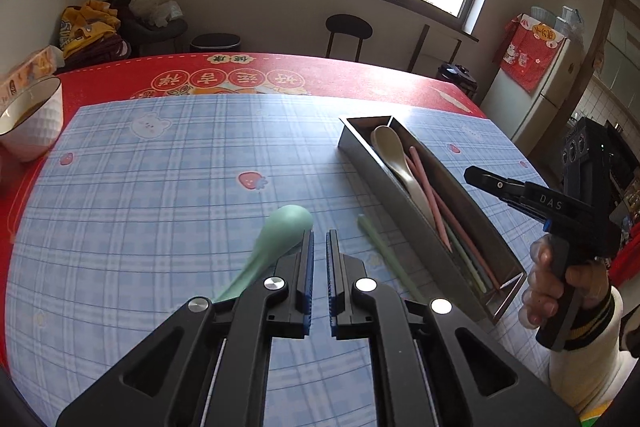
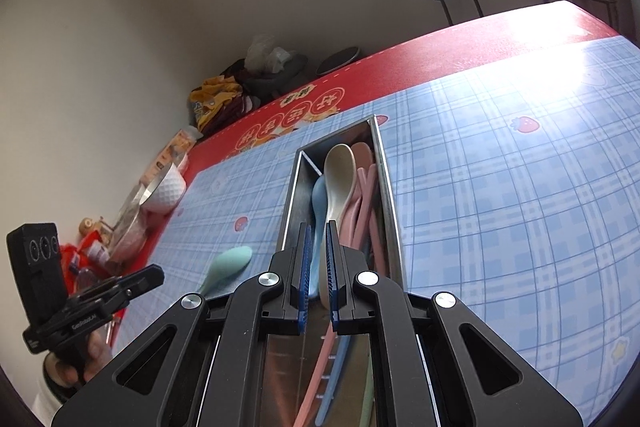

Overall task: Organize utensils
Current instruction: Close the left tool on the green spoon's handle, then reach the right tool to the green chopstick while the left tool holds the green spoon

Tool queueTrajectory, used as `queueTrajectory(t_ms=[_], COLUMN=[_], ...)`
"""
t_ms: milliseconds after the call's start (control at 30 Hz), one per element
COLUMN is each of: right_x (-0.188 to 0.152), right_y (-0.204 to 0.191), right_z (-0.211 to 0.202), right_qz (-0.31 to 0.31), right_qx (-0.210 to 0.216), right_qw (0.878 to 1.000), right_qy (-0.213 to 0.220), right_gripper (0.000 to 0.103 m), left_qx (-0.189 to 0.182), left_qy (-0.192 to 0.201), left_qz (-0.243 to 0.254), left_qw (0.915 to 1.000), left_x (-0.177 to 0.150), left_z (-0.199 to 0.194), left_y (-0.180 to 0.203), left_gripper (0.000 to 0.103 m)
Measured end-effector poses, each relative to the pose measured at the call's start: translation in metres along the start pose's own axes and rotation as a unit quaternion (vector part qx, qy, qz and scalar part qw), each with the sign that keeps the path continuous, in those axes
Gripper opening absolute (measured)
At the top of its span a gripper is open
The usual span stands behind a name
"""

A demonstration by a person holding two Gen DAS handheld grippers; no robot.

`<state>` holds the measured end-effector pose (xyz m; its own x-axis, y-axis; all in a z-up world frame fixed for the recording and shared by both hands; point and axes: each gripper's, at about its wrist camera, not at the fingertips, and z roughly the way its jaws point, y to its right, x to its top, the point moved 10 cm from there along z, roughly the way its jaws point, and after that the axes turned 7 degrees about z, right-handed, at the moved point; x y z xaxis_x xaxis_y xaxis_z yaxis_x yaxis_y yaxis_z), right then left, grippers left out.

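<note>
My left gripper is shut and empty, low over the blue checked cloth. A mint green spoon lies just left of its fingers, and a green chopstick lies to their right. Further right stands the long metal tray, which holds a beige spoon and pink chopsticks. My right gripper is shut on nothing, above the near end of the tray. Under it lie the beige spoon, a blue spoon and the pink chopsticks. The green spoon lies left of the tray.
A white bowl stands at the cloth's far left edge. Red tablecloth borders the checked mat at the back. A black chair stands behind the table. A hand holds the right gripper beside the tray.
</note>
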<state>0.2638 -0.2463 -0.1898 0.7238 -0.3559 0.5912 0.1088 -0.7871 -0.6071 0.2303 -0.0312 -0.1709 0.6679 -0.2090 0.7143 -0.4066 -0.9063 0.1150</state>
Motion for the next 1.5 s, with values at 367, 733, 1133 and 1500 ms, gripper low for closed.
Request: queueTrajectory(t_ms=[367, 733, 1133, 1500], right_x=[-0.032, -0.048, -0.062, -0.091], right_y=[-0.02, -0.014, -0.021, -0.062], right_z=[0.003, -0.018, -0.015, 0.009], right_qz=[0.005, 0.019, 0.008, -0.053], right_qx=[-0.018, -0.043, -0.057, -0.07], right_qw=[1.0, 0.999, 0.998, 0.994], right_qy=[-0.021, -0.012, -0.027, -0.064], right_gripper=[0.008, 0.008, 0.008, 0.008], left_qx=[-0.029, -0.036, -0.013, -0.017], left_qy=[-0.052, -0.072, -0.096, -0.068], left_qz=[0.091, 0.145, 0.1, 0.068], left_qw=[0.9941, 0.9862, 0.9903, 0.9952], left_x=[-0.03, -0.037, -0.052, -0.074], left_z=[0.027, 0.06, 0.054, 0.029], left_y=[-0.03, -0.029, -0.042, -0.048], left_gripper=[0.029, 0.03, 0.014, 0.014])
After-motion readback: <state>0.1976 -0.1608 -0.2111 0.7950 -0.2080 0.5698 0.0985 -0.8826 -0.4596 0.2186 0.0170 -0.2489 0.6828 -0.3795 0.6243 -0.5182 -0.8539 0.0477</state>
